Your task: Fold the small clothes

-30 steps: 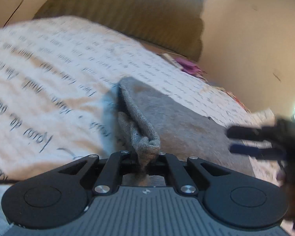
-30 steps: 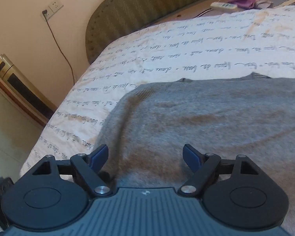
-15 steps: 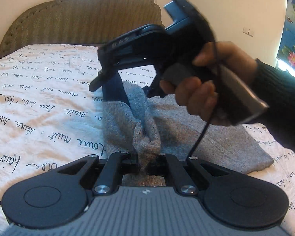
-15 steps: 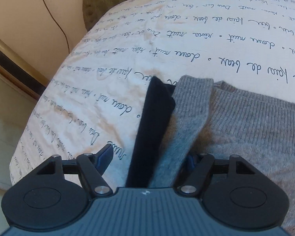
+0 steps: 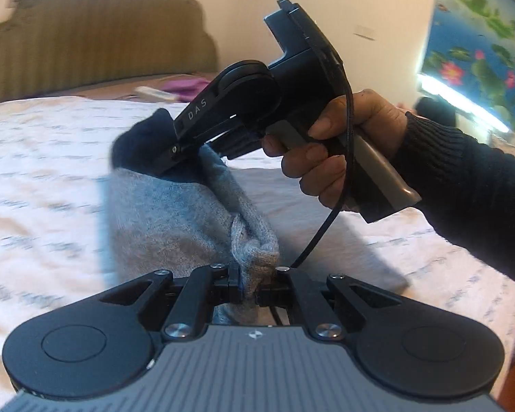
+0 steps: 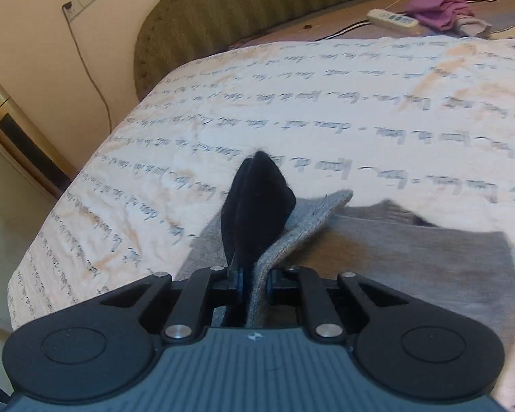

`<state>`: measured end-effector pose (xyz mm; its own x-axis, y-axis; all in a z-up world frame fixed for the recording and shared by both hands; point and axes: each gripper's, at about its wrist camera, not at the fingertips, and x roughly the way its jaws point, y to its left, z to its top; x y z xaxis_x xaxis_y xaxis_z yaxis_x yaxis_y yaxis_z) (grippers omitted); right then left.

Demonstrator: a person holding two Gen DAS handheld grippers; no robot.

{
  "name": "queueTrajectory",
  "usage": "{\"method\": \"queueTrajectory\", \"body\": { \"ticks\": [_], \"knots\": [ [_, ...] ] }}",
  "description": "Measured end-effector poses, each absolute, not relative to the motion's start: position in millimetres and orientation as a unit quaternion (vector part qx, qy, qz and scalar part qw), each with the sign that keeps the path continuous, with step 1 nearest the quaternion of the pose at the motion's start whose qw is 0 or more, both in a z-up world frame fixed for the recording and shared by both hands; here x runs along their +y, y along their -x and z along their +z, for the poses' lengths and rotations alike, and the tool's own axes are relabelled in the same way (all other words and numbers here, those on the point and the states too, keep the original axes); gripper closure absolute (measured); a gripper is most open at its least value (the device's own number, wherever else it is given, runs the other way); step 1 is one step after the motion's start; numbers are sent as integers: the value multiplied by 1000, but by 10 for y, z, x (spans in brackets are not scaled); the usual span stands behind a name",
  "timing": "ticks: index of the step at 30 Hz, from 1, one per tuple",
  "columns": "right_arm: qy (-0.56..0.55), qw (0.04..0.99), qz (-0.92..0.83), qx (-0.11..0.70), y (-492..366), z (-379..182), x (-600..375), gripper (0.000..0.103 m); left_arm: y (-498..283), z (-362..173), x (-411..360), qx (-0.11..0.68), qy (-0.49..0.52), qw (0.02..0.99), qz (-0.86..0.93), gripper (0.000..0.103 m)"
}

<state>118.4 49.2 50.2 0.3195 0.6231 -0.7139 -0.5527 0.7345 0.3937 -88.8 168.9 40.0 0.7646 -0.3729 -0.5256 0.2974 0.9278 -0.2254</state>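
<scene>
- Left wrist view, upper left of the frame: a ribbed olive headboard (image 5: 96, 41) rises behind the bed, whose cream bedspread (image 5: 41, 178) printed with lines of script fills the left side
- Centre: a grey knit garment (image 5: 175, 216) is lifted off the bedspread, one bunched edge running down to the bottom centre, where the left gripper (image 5: 254, 283) has its fingers pressed together on a gathered wad of the knit
- Upper centre: the right gripper (image 5: 168, 161), black and marked "DAS", pinches the garment's far end, where a dark navy patch shows beside the grey
- Right: a hand (image 5: 333, 151) in a black ribbed sleeve (image 5: 470, 185) grips that tool's handle; a black cable (image 5: 329, 219) hangs from it
- Right wrist view, left edge: a wall socket (image 6: 82, 0) and a gold-coloured appliance (image 6: 20, 137)
- Bottom centre: the right gripper's fingers are clamped on a standing fold of navy and grey knit, the rest lying flat toward the right
- Upper right: a white power strip (image 6: 391, 19) beside a purple cloth (image 6: 439, 12)
</scene>
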Motion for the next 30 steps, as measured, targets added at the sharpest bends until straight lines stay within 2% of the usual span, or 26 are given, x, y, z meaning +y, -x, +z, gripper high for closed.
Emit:
{"method": "queueTrajectory", "body": {
  "ticks": [4,9,10,11,14,15,16,17,19,21,23,26,28,30],
  "knots": [
    [-34,830,314,460,-1251,456,-161,93,652,346,1139,297,48,924,-238,99],
    [-68,837,274,469,-1285,71,-593,91,358,53,621,350,47,894,-275,99],
    [-90,840,270,462,-1283,12,-664,86,319,-3,577,357,43,892,-274,98],
    [-111,843,264,456,-1278,-29,-724,72,318,-44,550,360,40,890,-277,95],
    [-166,854,242,430,-1209,-12,-923,47,320,-86,605,353,56,884,-302,73],
    [-177,861,230,418,-1144,43,-1004,43,344,-49,660,351,68,879,-315,59],
    [-185,869,221,403,-1056,123,-1090,40,395,4,738,343,80,877,-325,49],
    [-194,871,227,389,-947,190,-1178,40,484,76,833,325,91,881,-333,46],
    [-218,863,254,380,-711,274,-1331,40,667,212,1133,278,113,896,-327,28],
    [-228,850,271,391,-460,288,-1416,40,846,312,1435,244,116,916,-297,18],
    [-215,848,271,402,-233,259,-1429,40,993,334,1582,239,70,933,-261,19],
    [-172,853,269,413,65,225,-1354,41,1214,227,1574,247,-53,943,-218,24],
    [-142,855,275,417,184,217,-1278,47,1231,103,1581,270,-75,937,-208,31],
    [-113,854,275,426,239,198,-1206,51,1210,10,1638,289,-65,931,-213,32]
  ]
}}
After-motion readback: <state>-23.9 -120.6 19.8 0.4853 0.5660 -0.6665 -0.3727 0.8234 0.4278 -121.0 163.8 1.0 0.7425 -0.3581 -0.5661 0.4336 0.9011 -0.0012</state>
